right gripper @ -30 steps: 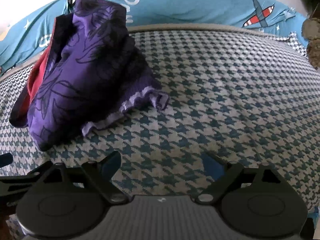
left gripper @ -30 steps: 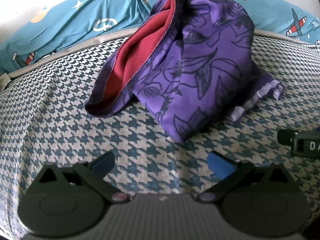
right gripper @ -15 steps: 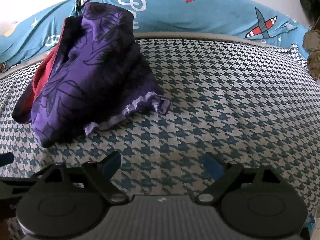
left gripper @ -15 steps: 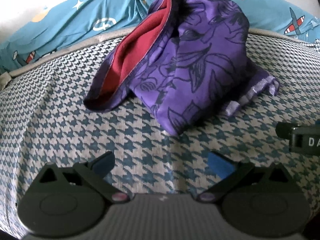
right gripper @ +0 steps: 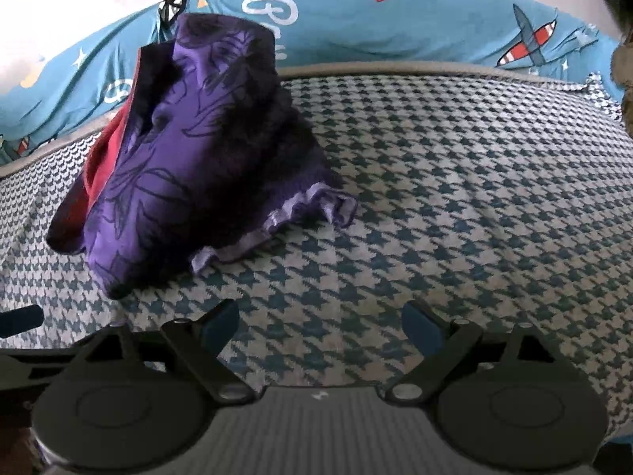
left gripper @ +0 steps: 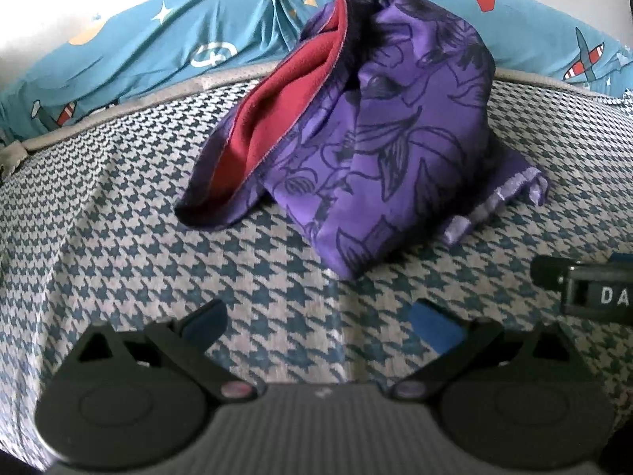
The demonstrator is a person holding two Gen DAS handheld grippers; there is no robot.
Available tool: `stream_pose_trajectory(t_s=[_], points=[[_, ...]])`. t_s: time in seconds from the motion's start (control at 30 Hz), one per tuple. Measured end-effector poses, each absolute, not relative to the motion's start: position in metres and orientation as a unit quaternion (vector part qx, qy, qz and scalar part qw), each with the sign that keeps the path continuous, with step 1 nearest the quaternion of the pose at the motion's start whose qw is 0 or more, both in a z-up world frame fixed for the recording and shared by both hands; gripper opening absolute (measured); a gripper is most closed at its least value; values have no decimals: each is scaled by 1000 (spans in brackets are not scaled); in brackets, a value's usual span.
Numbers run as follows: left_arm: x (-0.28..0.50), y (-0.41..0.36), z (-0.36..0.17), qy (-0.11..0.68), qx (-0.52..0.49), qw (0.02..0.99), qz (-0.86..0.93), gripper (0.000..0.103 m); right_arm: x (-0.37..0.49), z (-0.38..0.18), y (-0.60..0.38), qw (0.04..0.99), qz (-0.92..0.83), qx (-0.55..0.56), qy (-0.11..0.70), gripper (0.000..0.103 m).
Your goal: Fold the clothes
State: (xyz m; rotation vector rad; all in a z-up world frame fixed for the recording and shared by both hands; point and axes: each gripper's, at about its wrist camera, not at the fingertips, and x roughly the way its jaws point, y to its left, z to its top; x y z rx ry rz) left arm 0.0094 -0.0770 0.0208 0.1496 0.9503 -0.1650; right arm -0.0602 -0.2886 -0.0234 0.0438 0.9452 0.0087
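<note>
A crumpled purple garment (left gripper: pixel 387 146) with dark leaf print and a red lining (left gripper: pixel 277 114) lies heaped on the blue-and-white houndstooth surface (left gripper: pixel 118 237). A pale ruffled hem (right gripper: pixel 285 221) sticks out at its right side. My left gripper (left gripper: pixel 320 324) hovers open just in front of the heap, nothing between its blue pads. In the right wrist view the same garment (right gripper: pixel 190 166) sits to the upper left, and my right gripper (right gripper: pixel 320 330) is open over bare houndstooth cloth, clear of the garment.
A teal sheet (right gripper: pixel 395 23) with planes and stars lies beyond the houndstooth surface's far edge. The right gripper's black body (left gripper: pixel 585 285) shows at the right edge of the left wrist view. Bare houndstooth cloth (right gripper: pixel 474 198) stretches right of the garment.
The views shift only slightly; the garment sits a touch lower and more central in the right wrist view. Both grippers stay open and nothing has been grasped.
</note>
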Motion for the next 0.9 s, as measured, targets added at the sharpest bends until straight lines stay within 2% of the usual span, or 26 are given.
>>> stream_pose_trajectory(t_s=[0.5,0.9], points=[[5,-79,17,475,73,873,-90,103,-57,-26,-289,886,4,18,464,90],[10,-74,25,448,72,887,-87,101,-54,-17,-288,898,26,31,438,89]])
